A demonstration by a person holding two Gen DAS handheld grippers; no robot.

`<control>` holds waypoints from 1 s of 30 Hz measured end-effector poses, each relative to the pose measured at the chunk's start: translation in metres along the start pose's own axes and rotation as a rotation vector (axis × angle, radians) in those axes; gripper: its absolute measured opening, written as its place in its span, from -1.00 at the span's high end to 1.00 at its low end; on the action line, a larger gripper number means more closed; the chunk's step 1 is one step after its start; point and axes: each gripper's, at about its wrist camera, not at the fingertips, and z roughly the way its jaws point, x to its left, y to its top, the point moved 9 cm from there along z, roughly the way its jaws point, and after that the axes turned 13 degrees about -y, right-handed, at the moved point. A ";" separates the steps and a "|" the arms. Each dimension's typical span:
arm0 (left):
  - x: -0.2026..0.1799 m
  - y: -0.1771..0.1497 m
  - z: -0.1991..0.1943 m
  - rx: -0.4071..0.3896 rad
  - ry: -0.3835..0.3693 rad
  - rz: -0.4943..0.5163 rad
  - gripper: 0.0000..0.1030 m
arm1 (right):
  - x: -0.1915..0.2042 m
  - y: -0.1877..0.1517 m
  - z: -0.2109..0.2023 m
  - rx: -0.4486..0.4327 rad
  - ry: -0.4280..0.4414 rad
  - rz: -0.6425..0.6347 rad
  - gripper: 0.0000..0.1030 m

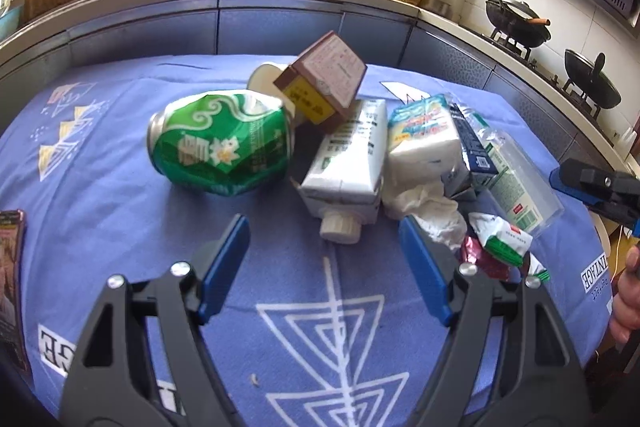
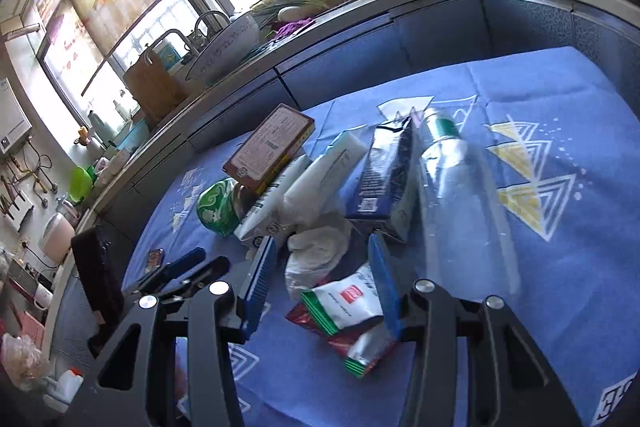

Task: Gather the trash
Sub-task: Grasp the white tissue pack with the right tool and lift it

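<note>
Left tongs (image 1: 324, 263) wide, empty | right tongs (image 2: 324, 279) half-open, empty, over wrappers (image 2: 344, 303) | bare cloth (image 1: 120, 227) beside can (image 1: 222, 143)

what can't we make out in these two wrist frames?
- White cup, left wrist view: mostly hidden behind the brown box and crushed green can.
- Clear bottle, right wrist view: near end hidden behind the right gripper.
- Dark packet, left wrist view: cut off by the left edge.
</note>
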 end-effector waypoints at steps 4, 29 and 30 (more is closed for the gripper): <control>-0.004 0.009 0.013 -0.001 -0.008 0.028 -0.44 | 0.017 0.011 0.021 0.047 0.038 0.048 0.05; -0.001 0.024 0.053 0.018 0.033 0.111 -0.07 | 0.023 0.027 0.079 0.173 0.085 0.306 0.37; -0.002 0.023 0.051 0.017 0.030 0.111 -0.05 | 0.025 0.028 0.072 0.152 0.088 0.283 0.39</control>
